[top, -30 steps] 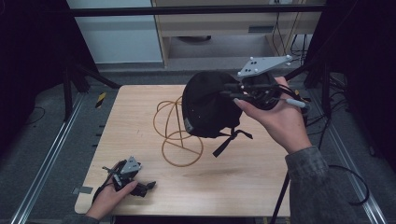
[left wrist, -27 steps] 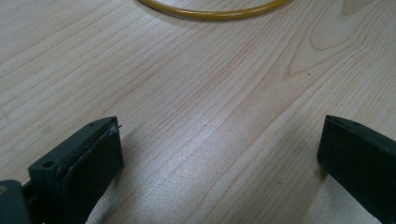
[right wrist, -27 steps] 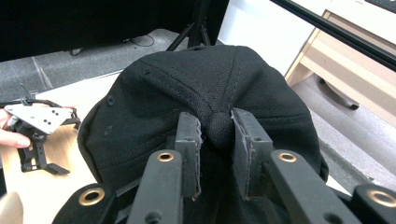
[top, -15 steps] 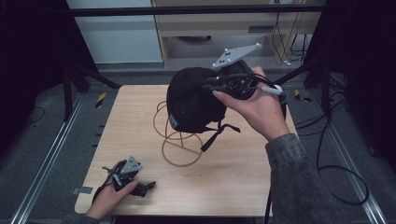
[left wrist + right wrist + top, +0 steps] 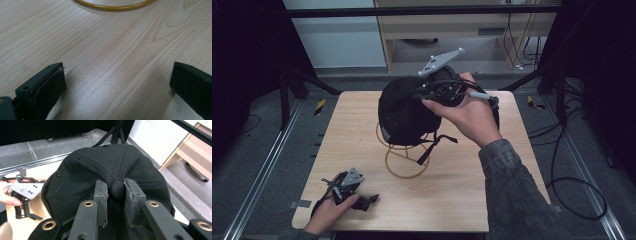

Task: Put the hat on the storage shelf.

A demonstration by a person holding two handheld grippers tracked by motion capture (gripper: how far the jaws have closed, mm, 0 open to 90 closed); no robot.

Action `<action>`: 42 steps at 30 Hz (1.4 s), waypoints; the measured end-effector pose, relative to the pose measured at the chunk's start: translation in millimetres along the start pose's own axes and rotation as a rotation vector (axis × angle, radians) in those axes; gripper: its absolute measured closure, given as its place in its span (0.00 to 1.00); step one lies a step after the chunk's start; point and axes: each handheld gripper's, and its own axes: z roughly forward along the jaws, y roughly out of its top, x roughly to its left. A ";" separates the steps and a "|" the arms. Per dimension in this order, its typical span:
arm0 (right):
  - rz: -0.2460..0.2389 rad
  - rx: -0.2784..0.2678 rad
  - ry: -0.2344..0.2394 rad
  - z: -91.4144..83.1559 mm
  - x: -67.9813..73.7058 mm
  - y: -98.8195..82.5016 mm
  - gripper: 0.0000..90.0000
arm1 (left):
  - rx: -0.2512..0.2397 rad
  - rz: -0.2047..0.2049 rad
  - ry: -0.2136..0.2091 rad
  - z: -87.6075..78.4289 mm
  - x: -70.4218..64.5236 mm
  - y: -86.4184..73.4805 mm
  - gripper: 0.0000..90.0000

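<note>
Right tool (image 5: 115, 195) is pinching the crown button of the black cap (image 5: 404, 112), which I am holding over the yellow wire stand (image 5: 404, 157) near the middle of the tabletop (image 5: 492, 185). To seat it well, I am judging that the crown should come down level and centred over the wire top before I let go. Left tool (image 5: 357, 192) is resting spread open and empty at the near left corner, well apart, with bare wood around the stand.
</note>
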 end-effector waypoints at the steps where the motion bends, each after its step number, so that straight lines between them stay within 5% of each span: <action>1: 0.002 0.008 0.005 2.7 1.0 1.0 0.82 | 0.000 0.000 0.000 0.0 0.0 0.0 0.00; 23: -0.027 0.102 0.044 56.3 11.1 6.1 0.81 | 0.000 0.000 -0.001 0.0 0.0 0.0 0.00; 42: -0.021 0.147 0.053 80.3 14.4 4.1 0.81 | 0.000 -0.001 -0.002 0.0 -0.2 0.0 0.00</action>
